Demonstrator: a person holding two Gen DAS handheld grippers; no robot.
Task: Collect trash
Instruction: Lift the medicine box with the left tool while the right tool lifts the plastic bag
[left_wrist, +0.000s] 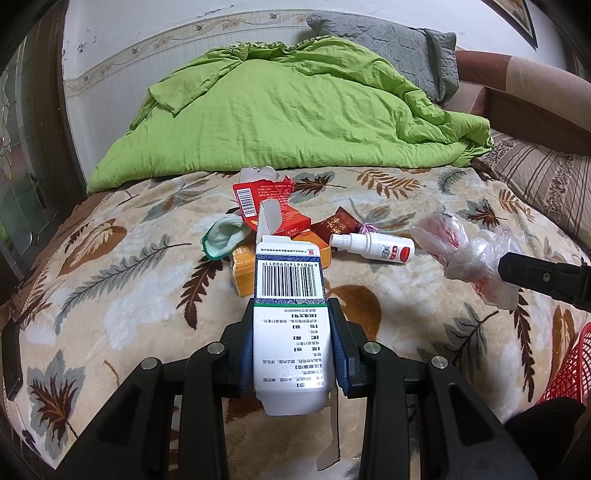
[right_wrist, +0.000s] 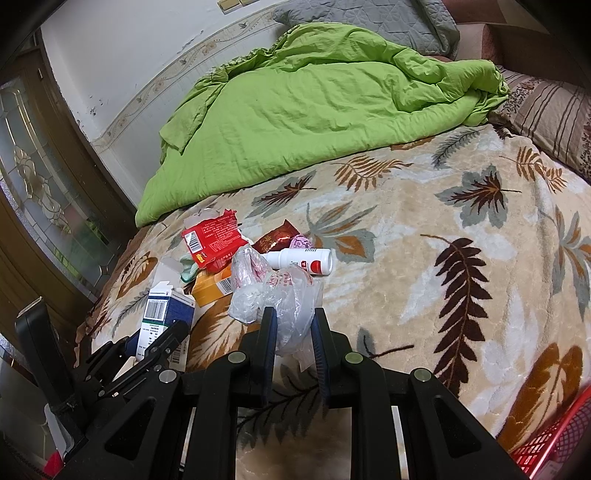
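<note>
My left gripper (left_wrist: 291, 314) is shut on a white and blue carton with a barcode (left_wrist: 290, 295), held above the leaf-patterned blanket (left_wrist: 129, 295); the same carton (right_wrist: 166, 314) shows at the lower left of the right wrist view. My right gripper (right_wrist: 293, 317) is shut on a crumpled clear plastic bag (right_wrist: 280, 295), which also appears at the right of the left wrist view as the bag (left_wrist: 472, 254). On the blanket lie a torn red box (left_wrist: 266, 206), an orange box (left_wrist: 245, 273), a white spray bottle (left_wrist: 373, 245), a dark red wrapper (left_wrist: 338, 225) and a small green-edged cloth (left_wrist: 223, 236).
A green quilt (left_wrist: 288, 110) is heaped at the back of the bed, with a grey pillow (left_wrist: 399, 44) behind it and a striped pillow (left_wrist: 546, 177) to the right. A red mesh basket (left_wrist: 569, 369) stands at the lower right edge. A wooden door (right_wrist: 44, 184) is on the left.
</note>
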